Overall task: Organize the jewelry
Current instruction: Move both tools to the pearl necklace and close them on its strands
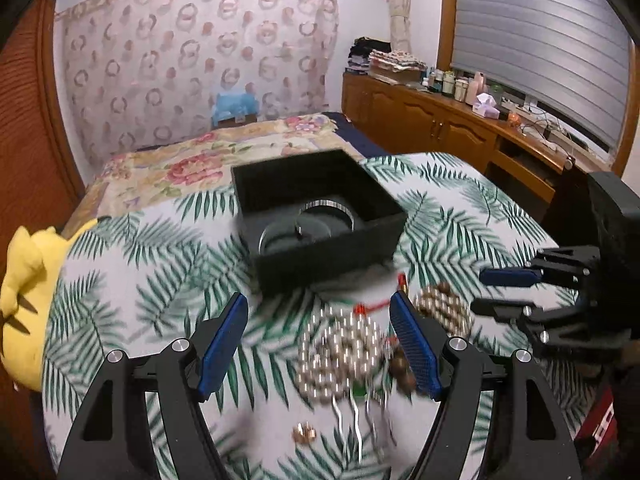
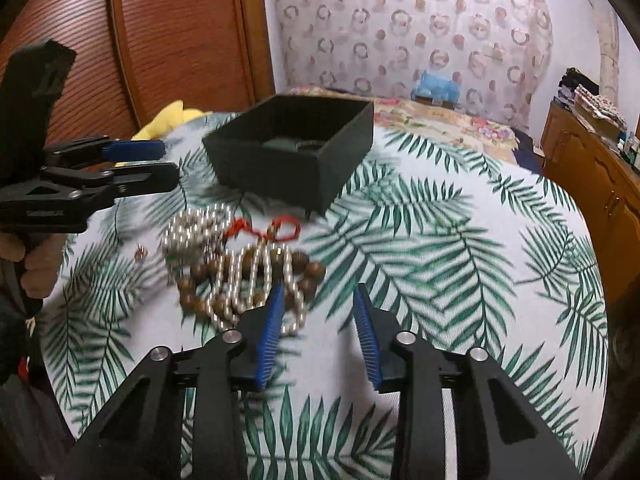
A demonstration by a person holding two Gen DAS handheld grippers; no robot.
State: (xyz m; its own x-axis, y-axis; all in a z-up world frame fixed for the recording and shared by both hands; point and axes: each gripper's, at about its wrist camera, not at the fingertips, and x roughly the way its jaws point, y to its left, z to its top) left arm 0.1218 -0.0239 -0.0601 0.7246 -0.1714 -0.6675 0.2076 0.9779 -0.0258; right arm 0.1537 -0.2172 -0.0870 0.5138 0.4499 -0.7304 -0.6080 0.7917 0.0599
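Spread fingers (image 1: 320,344) over blurred, seemingly pearl beads (image 1: 340,356); leaf-print tablecloth (image 2: 440,240); bedroom.

I am in a bedroom of a home — a bed (image 1: 224,160) under a floral quilt fills the middle of the left view. A patterned lace curtain (image 1: 200,48) hangs above it. At right a wooden sideboard (image 1: 432,120) carries bottles (image 1: 460,84) and folded cloths (image 1: 396,60) below a shuttered window (image 1: 540,40) — at far left, a ribbed wooden wardrobe (image 2: 168,40).
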